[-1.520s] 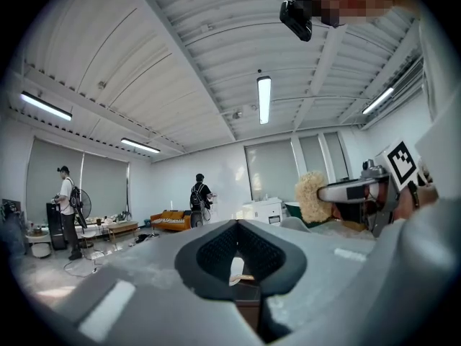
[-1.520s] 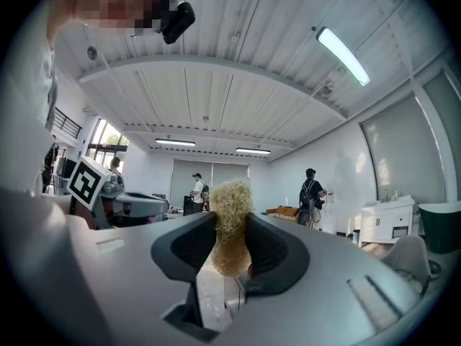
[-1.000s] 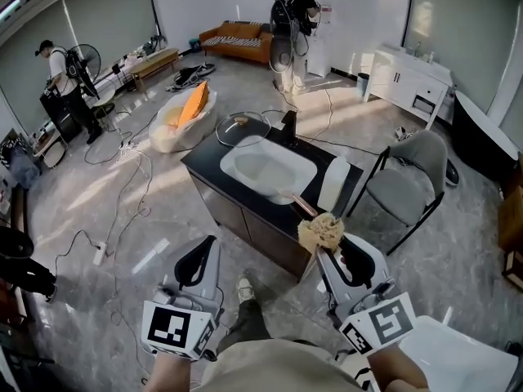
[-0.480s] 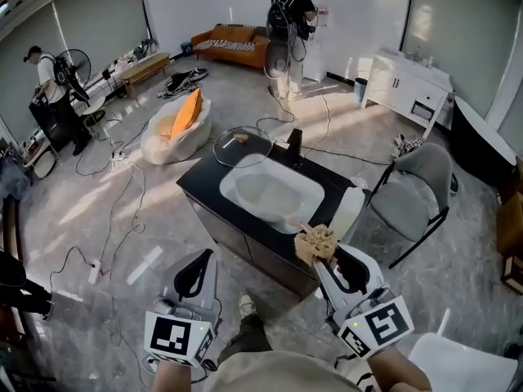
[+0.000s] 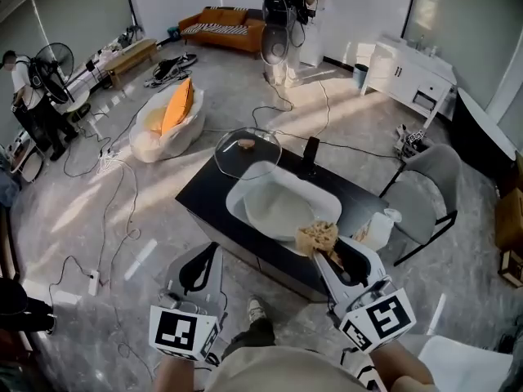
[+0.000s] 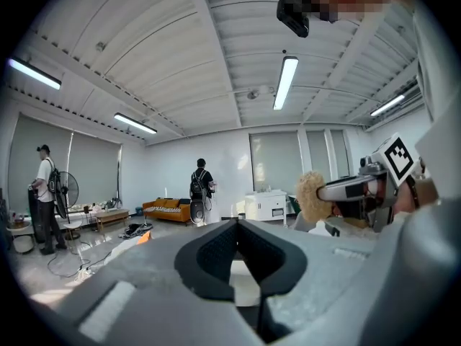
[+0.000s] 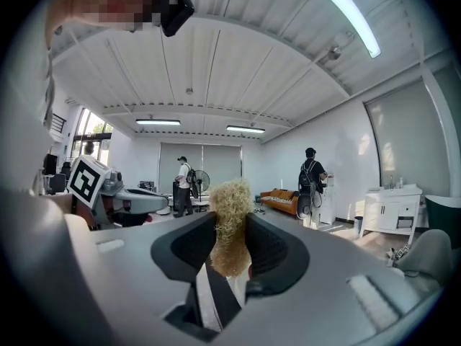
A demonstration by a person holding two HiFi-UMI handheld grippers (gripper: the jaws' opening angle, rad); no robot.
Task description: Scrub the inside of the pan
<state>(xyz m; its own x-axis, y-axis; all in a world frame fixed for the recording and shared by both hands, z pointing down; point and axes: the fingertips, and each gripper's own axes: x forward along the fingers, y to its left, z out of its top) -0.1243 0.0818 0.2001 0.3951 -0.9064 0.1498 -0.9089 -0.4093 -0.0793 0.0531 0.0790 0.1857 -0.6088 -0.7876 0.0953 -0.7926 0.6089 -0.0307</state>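
Note:
On a black counter (image 5: 208, 188) sits a white basin (image 5: 245, 182), and a pale pan (image 5: 276, 211) lies inside it. My right gripper (image 5: 325, 250) is shut on a tan fibrous scrubber (image 5: 317, 237), held in the air just short of the basin's near right corner. The right gripper view shows the scrubber (image 7: 230, 222) squeezed between the right gripper's (image 7: 230, 245) pads. My left gripper (image 5: 201, 266) hangs below the counter's front edge, shut and empty. Its jaws (image 6: 236, 231) meet with nothing between them. The pan's handle is hidden behind the scrubber.
A glass lid (image 5: 248, 149) rests at the counter's far left and a black tap (image 5: 310, 155) stands behind the basin. A white bottle (image 5: 377, 229) is at the counter's right end, beside a grey chair (image 5: 426, 178). Cables cross the floor; people stand far off.
The counter and basin have come closer and lower in the head view. The scrubber in my right gripper now overlaps the basin's near rim. Both grippers keep their grip states.

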